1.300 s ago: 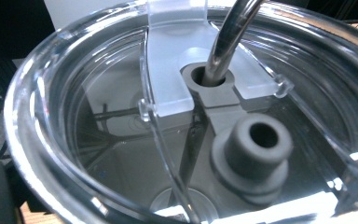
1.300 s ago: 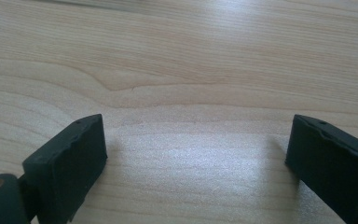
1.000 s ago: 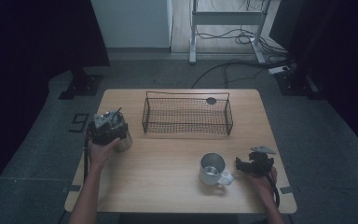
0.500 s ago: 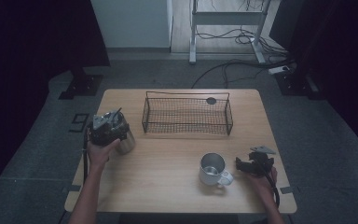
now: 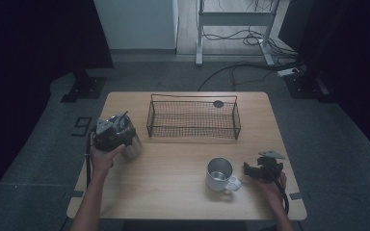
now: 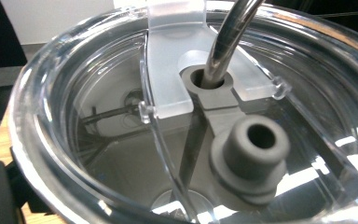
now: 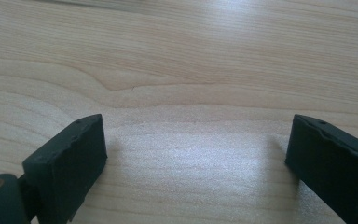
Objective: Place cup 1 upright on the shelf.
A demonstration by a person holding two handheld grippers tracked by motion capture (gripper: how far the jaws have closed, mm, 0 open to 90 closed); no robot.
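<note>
A steel tumbler point(image 5: 131, 144) stands upright at the table's left, clear lid point(image 6: 121, 93) on (metal straw point(image 6: 226, 37) through its hole).

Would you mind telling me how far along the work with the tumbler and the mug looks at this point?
Nothing looks finished: the wire basket is empty. In hand: the left gripper is over the steel tumbler, whose clear lid and metal straw fill its view. The mug sits untouched beside the open right gripper. Both probably remain to be moved.

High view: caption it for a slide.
Left tongs grip a lidded steel tumbler; right tongs rest open beside a mug.
</note>
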